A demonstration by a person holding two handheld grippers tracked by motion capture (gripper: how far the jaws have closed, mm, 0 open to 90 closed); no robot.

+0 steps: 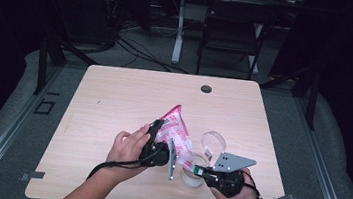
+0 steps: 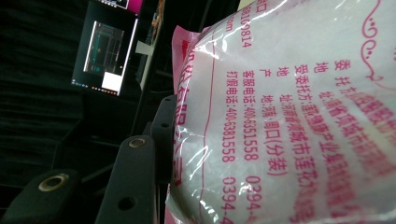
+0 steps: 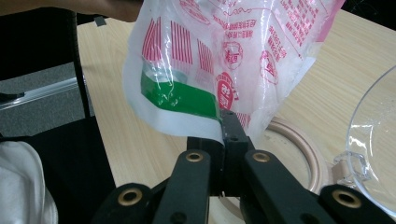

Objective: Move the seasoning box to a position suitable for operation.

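One plastic bag [image 1: 176, 129], printed pink and white with a green band near its lower edge, sits just below centre in the high view, held above the table [image 1: 130, 94] between two grippers. The bag holds a white granular or powdery fill, visible through the clear film in the left gripper view [image 2: 289, 116]; what the fill is cannot be told. Left gripper [image 1: 156, 145]: jaws part-way closed, clamping the body of the bag from the side. Right gripper [image 3: 224, 135]: jaws pressed together, pinching the lower white edge of the bag beside the green band [image 3: 180, 98]. Directly under that pinched edge, one round container [image 3: 299, 154] with a tan rim stands on the table; its contents are hidden by the bag and jaws. One clear lid [image 3: 378, 140], hinged to that container, stands open at the right edge of the right gripper view. Count: one bag, one container, one lid, two grippers, two hands.
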